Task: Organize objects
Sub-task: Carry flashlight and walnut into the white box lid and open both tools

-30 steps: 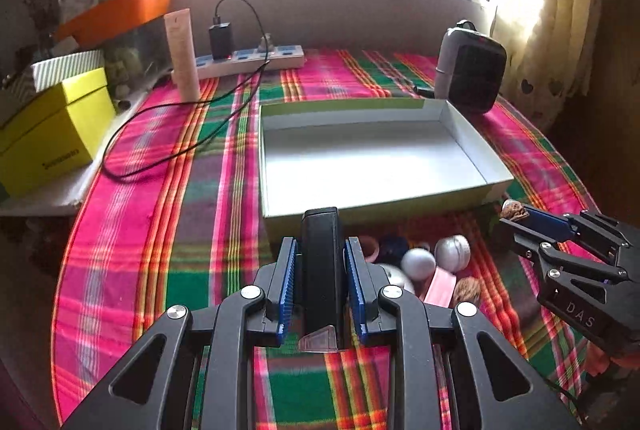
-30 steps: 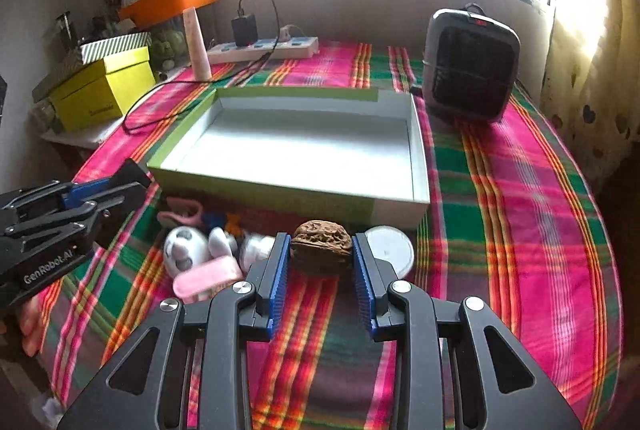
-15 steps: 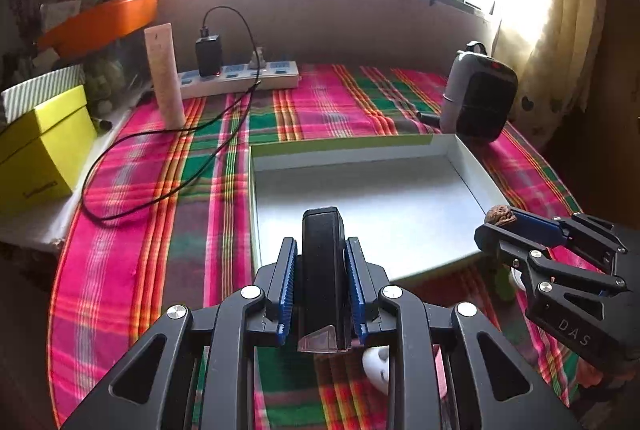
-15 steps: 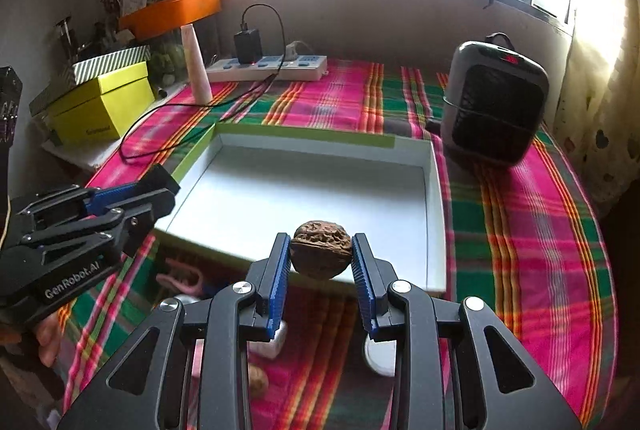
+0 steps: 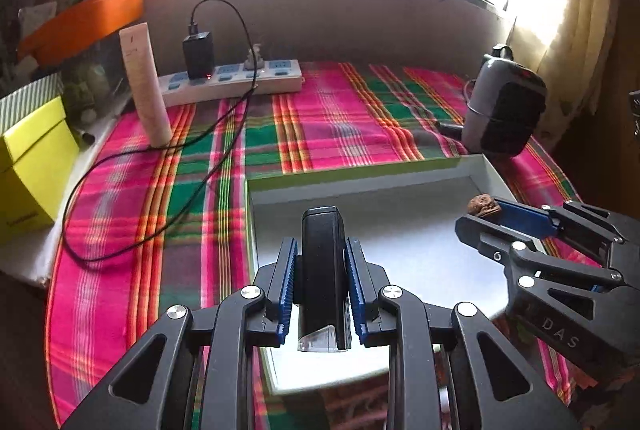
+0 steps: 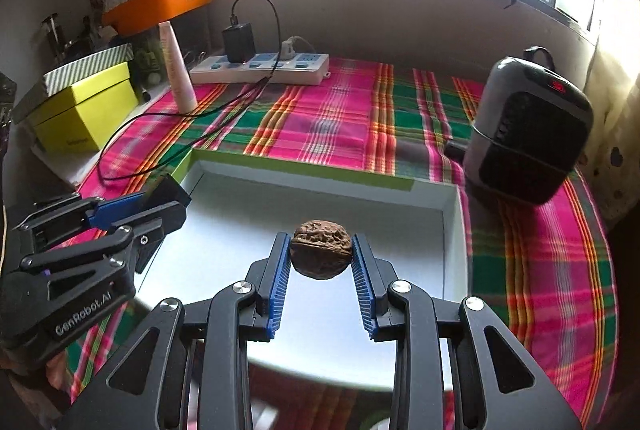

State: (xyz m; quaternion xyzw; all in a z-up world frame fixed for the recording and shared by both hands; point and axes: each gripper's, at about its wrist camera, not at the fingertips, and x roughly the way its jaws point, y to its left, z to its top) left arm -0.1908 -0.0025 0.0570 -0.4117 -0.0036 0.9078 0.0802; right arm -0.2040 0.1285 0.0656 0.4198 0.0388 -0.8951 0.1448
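Left tongs (image 5: 322, 278) clamp an upright black bar (image 5: 323, 270); right tongs (image 6: 322, 258) pinch a walnut (image 6: 321, 252).

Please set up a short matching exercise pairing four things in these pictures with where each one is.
Things:
1. walnut
2. black slim object
3. heater
4. power strip

Places:
A. at the far edge of the table, charger plugged in
B. between the right gripper pads, above the white tray
C. on the cloth beside the tray's far right corner
D. clamped in the left gripper

Pairs: 1-B, 2-D, 3-C, 4-A
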